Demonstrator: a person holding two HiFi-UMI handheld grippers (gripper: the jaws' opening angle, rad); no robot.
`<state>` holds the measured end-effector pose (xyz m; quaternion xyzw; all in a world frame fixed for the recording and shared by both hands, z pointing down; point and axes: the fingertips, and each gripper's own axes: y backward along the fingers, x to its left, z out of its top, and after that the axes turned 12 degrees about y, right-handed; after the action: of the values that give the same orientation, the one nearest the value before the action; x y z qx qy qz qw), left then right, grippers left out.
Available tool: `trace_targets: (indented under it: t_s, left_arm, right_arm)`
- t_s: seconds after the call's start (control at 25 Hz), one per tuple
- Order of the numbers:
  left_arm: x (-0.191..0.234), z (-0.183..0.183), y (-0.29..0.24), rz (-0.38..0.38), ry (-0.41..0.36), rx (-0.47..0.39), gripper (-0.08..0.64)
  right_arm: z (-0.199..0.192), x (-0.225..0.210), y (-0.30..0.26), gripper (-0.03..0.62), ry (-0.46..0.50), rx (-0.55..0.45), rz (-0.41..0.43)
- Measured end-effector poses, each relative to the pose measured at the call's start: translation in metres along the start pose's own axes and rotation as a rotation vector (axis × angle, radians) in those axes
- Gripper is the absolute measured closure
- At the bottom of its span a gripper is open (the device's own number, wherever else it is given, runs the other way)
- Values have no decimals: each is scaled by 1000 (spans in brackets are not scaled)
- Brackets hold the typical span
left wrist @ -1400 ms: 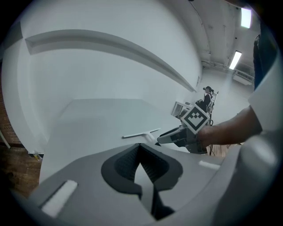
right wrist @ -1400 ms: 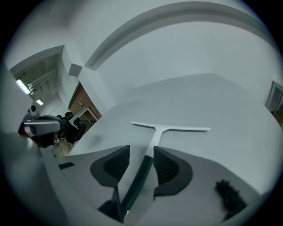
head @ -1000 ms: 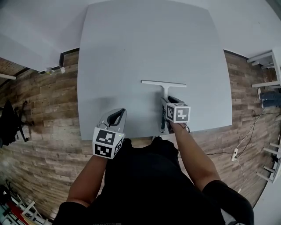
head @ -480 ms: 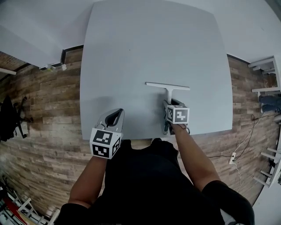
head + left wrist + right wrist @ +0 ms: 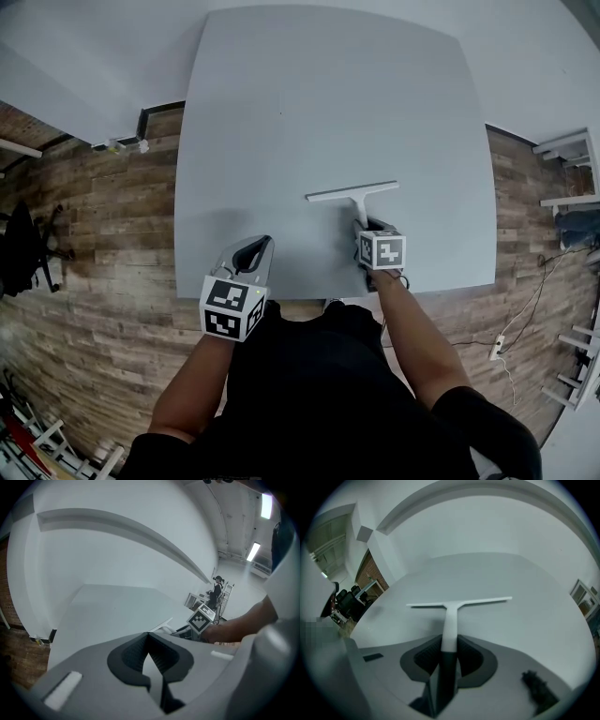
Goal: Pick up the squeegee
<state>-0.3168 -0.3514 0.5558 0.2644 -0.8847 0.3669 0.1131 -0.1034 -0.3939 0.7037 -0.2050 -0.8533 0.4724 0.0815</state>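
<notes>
Squeegee (image 5: 355, 195), white and T-shaped, lies flat on the pale grey table (image 5: 281, 112), near the edge closest to me and towards my right. Its long thin blade runs crosswise and its handle points back at me. My right gripper (image 5: 367, 225) angles steeply down over that handle. In the right gripper view its jaws have just been closing, and they now clamp the handle from both sides, the pads pressing on its near end, which looks dark there. I cannot tell whether that darkness is shadow or a grip sleeve. My left gripper (image 5: 251, 251) hovers over the table's near edge, well apart from the squeegee, jaws together with nothing between them. I judge the squeegee to be light, stiff plastic, probably smooth and a little slippery. The blade's edge is likely soft, so I would not pinch there. The handle is the right place to hold. Because the wide blade sits far from the grip, I expect it to want to droop or twist, so a firm squeeze and a level lift seem wise.
</notes>
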Motion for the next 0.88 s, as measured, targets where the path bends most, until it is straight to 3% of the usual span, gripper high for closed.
trace_targets:
  t_s: [0.28,0.88]
  left_arm:
    - [-19,8,-4,9,-18,-17,554]
    - [-89,17,-14,34,-6,-102,554]
  right_arm:
    - [11,-4,22,499,3,-71,63]
    - [48,-21,122,499,82,-269,216]
